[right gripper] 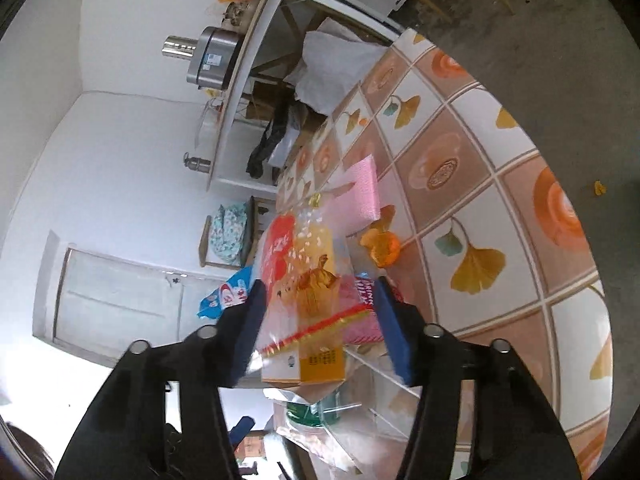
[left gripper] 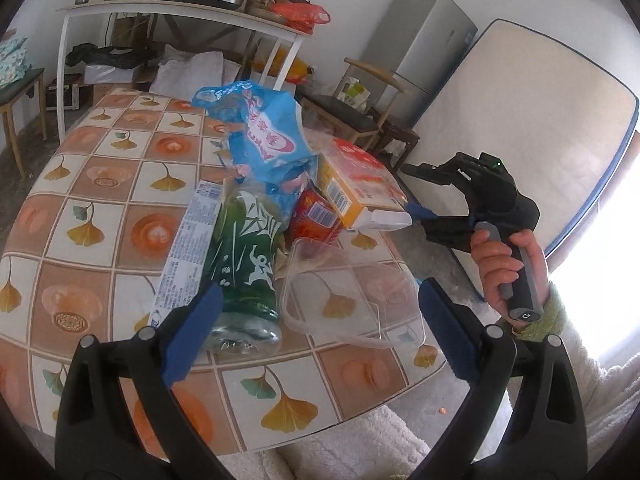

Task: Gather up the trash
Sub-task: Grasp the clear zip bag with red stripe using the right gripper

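A heap of trash lies on the tiled table (left gripper: 100, 184): a green plastic bottle (left gripper: 246, 256), a blue snack bag (left gripper: 264, 132), a red wrapper (left gripper: 316, 216), a long white-blue wrapper (left gripper: 188, 252), a clear plastic tray (left gripper: 352, 292) and a yellow-orange box (left gripper: 356, 188). My left gripper (left gripper: 316, 328) is open, its jaws either side of the bottle's base and the tray. My right gripper (right gripper: 320, 320) is shut on the yellow-orange box (right gripper: 304, 280), seen in the left wrist view (left gripper: 420, 212) at the box's near end.
A pink foam sheet (right gripper: 360, 192) and an orange crumpled wrapper (right gripper: 382, 246) lie on the table beyond the box. A white shelf table (left gripper: 180, 12) with a cooker, a chair (left gripper: 360, 108), a fridge (left gripper: 424, 52) and a mattress (left gripper: 520, 128) stand behind.
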`<state>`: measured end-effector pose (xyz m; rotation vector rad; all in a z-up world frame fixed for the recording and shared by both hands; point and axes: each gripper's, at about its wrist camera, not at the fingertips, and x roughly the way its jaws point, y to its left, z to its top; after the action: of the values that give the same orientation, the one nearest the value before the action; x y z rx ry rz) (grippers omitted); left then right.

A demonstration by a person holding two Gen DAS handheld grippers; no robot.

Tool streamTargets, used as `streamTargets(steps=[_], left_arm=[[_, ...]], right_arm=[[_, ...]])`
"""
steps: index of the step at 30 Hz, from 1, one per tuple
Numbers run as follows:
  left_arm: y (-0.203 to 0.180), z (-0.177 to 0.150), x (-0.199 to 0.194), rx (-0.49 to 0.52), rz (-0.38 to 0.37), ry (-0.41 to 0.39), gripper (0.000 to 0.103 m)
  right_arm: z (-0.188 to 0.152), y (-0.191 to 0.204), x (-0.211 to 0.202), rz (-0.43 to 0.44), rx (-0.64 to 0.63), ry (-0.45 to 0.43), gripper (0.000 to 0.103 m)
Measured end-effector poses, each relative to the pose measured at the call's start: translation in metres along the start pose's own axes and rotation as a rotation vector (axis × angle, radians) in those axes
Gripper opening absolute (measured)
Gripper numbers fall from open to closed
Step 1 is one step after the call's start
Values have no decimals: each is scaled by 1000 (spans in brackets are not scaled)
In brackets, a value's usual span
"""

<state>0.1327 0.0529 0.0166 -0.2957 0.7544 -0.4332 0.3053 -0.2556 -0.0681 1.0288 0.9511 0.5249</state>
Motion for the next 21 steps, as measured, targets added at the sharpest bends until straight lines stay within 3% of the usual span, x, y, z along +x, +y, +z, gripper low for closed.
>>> streamTargets(steps=[3,9,17,21], left_arm=[[-2,1,2,3,-10,5,94],[-4,0,2,2,-16,9,94],[-5,-2,4,-6,-28,13,94],[-5,-1,4,-7,-30,15,94]], right_arm=[[2,1,2,21,1,17,41],[3,1,3,64,0,29,8],[-4,4,-19,70,-44,-17,4],[-5,5,-36,13,-85,-63,4]])
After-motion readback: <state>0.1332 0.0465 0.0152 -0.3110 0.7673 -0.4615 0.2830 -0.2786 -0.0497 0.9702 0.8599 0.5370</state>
